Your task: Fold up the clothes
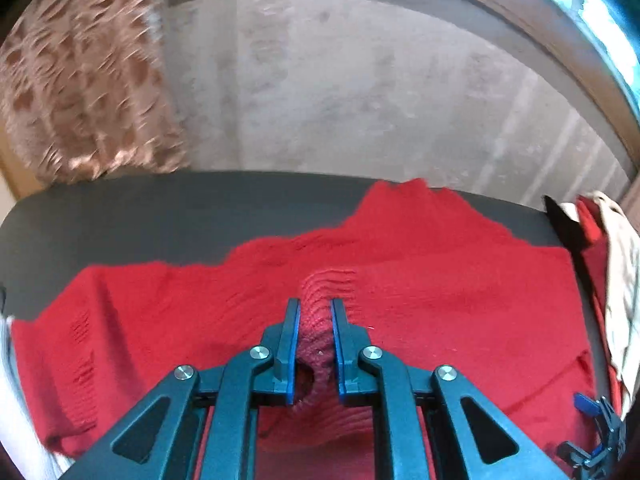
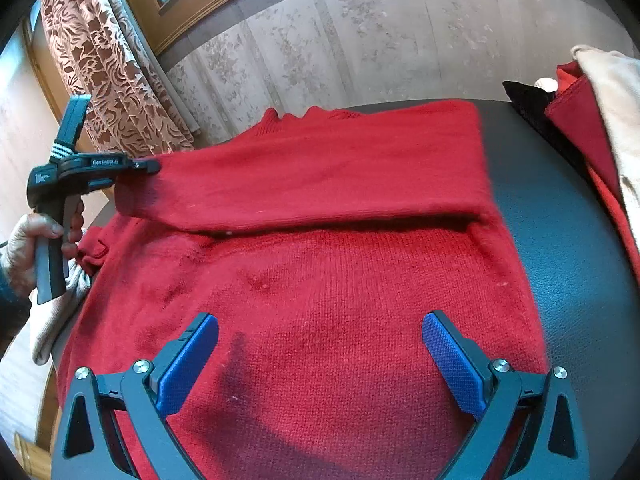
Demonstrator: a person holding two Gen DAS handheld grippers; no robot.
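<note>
One red sweater (image 2: 320, 280), sleeve seemingly folded across.

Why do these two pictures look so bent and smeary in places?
Both views are fisheye, so the dark table edge curves. In the left wrist view the patterned brown curtain is motion-blurred and the window blows out white. In the right wrist view the red knitted sweater is sharp, with a gripper shadow on it.
</note>
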